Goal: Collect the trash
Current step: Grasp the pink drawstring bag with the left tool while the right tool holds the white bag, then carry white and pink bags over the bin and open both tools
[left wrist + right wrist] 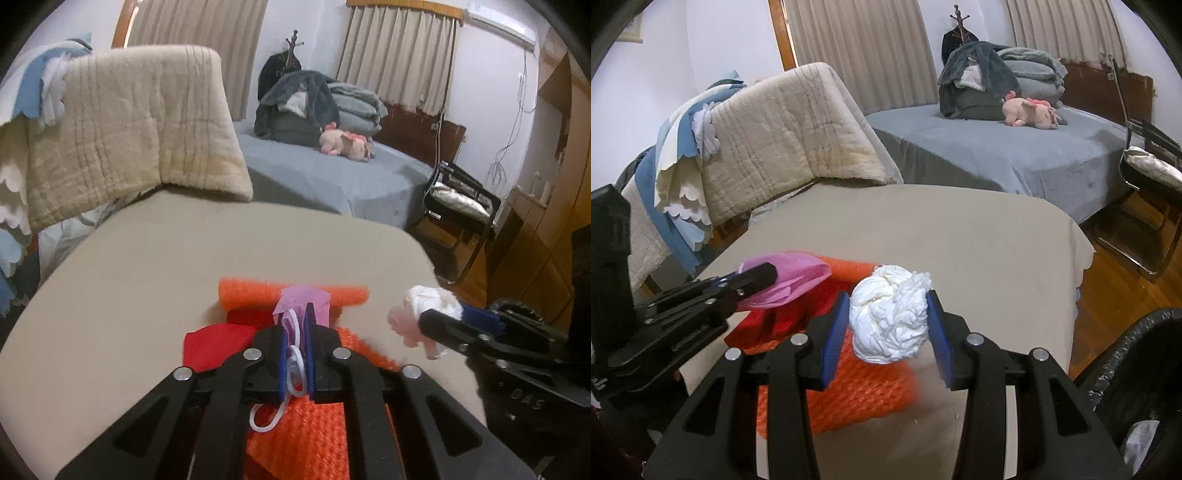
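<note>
left gripper (pixel 296 325) pressed nearly together on a pink face mask (pixel 301 304), white ear loop (pixel 291 384) hanging between the blue pads. right gripper (pixel 888 314) partly spread, pads pinching a crumpled white tissue ball (pixel 890 314) from both sides.

both items held above a beige table (pixel 979 240), over an orange mesh net (pixel 849 391) and a red cloth (pixel 768 325) lying near the front edge.

left wrist view only: ear loop detail; tissue ball seen at right, clamped in the other gripper. right wrist view only: mask seen at left as a folded pink pouch in the left gripper; black bin bag (pixel 1137 354) at the near right, beside the table, whitish scrap inside.

far side: bed (pixel 1015 151) with pink plush toy (pixel 1030 112).
</note>
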